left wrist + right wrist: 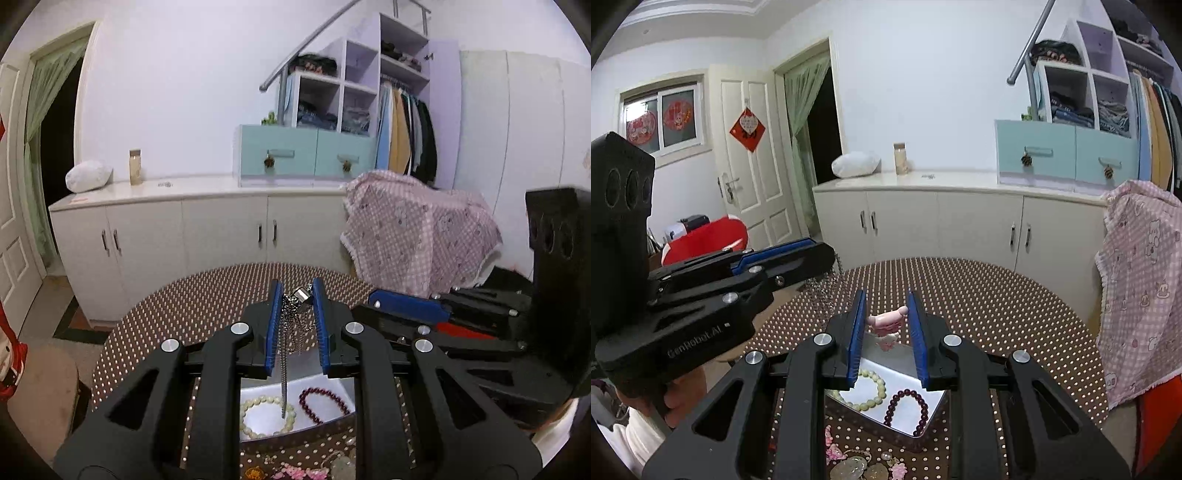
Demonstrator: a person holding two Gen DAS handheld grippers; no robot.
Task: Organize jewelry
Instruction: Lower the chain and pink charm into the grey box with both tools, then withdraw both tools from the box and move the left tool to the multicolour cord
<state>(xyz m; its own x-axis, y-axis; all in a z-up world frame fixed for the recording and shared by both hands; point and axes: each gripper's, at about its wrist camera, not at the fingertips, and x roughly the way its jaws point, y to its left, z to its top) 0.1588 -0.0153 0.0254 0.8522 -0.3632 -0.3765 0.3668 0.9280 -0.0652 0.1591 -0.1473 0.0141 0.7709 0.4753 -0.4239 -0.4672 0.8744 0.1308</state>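
Left gripper [298, 291] grips my chain [285, 354], hanging straight down; right gripper [886, 314] clamps a pink charm [886, 320], crosswise, part hidden

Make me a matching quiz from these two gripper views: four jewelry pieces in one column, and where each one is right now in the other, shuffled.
Things:
1. silver metal chain necklace
2. pink carved bead bracelet
3. cream round-bead bracelet
4. dark red round-bead bracelet

Places:
A. lying in the white tray, right part
B. held in the left hand-held gripper
C. lying in the white tray, left part
D. held in the right hand-held gripper

Pairs: 1-B, 2-D, 3-C, 4-A
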